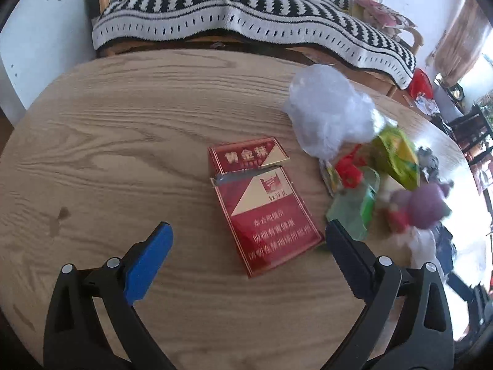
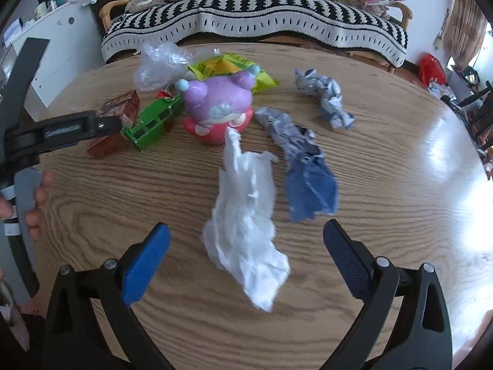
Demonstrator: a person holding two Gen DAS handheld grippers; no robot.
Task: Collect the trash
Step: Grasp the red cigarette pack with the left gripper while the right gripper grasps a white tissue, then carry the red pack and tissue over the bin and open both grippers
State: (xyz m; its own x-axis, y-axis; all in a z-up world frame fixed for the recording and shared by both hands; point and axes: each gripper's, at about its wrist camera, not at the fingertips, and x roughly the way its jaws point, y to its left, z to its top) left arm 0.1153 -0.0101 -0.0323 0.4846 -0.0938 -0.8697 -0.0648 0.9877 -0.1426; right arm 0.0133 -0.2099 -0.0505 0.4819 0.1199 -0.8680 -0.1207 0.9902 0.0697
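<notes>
- Left wrist view: the left gripper (image 1: 248,234) hangs with its jaws spread wide over a round wooden table (image 1: 123,123). A red cigarette pack (image 1: 262,206) lies flat between them. Bare wood runs left to the rim. A clear plastic bag (image 1: 329,114) and a striped sofa (image 1: 246,15) lie beyond.
- Right wrist view: the right gripper (image 2: 246,237) is likewise spread, empty, a white tissue (image 2: 246,225) lying between its fingers. Blue crumpled paper (image 2: 308,182) lies just beside; a purple toy (image 2: 218,104) sits farther back. The right side is bare to the edge.
</notes>
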